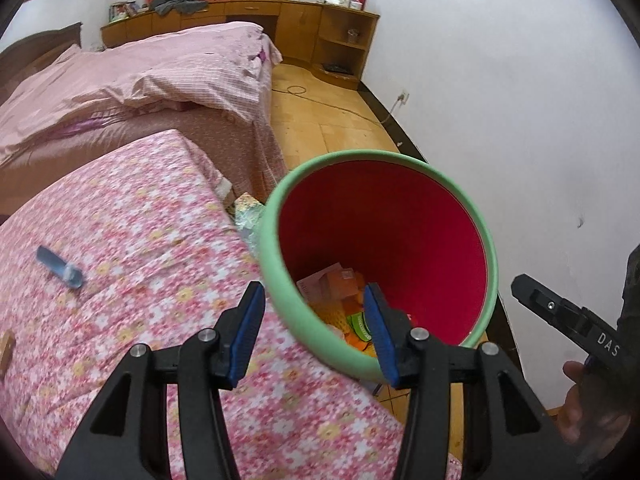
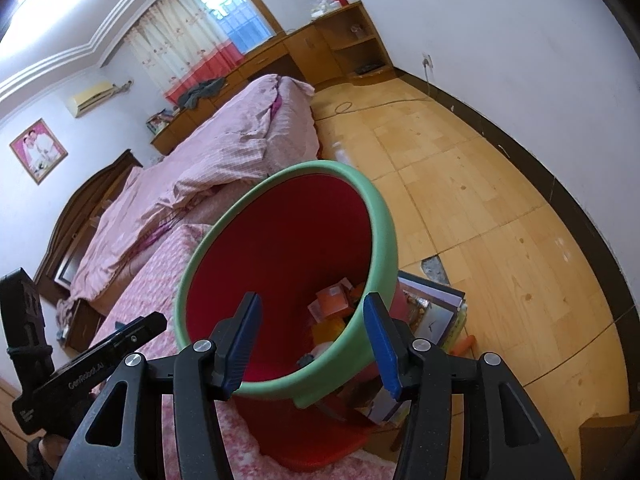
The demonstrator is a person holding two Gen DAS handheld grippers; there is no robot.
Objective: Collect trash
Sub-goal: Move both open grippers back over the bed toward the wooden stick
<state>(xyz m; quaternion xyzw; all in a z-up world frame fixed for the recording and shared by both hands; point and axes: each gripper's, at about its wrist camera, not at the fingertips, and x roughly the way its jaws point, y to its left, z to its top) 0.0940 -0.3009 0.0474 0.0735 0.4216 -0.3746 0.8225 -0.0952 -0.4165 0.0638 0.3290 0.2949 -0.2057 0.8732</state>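
Both tongs stand part open and empty: the left tongs (image 1: 316, 330) straddle the near rim of the bin (image 1: 276, 248) without pressing it, and the right tongs (image 2: 314, 340) frame that same green rim (image 2: 360, 344) in the same way. The bin, red inside, stands on the floor hard against the edge of the table (image 1: 140, 240), which is draped in a pink floral cloth; collected trash (image 1: 332, 284), mostly orange and pink packets, lies at its bottom. One piece remains out: a small blue wrapper-like item (image 1: 60, 268) lies on the cloth, well apart from the bin and to the left of the left tongs. Probable faults from here: a tong pad striking the rim on the way out would tip or shift the bin; reaching for the blue item on soft cloth may pinch the fabric with it; a flat, light piece may slip from the pads before reaching the bin. A stack of books (image 2: 432, 308) sits on the floor just beside the bin and could catch a falling piece. The room is a bedroom with a bed (image 1: 140, 80) under pink covers, a wooden floor (image 2: 500, 200), white walls and a wooden cabinet (image 1: 320, 36) below a curtained window
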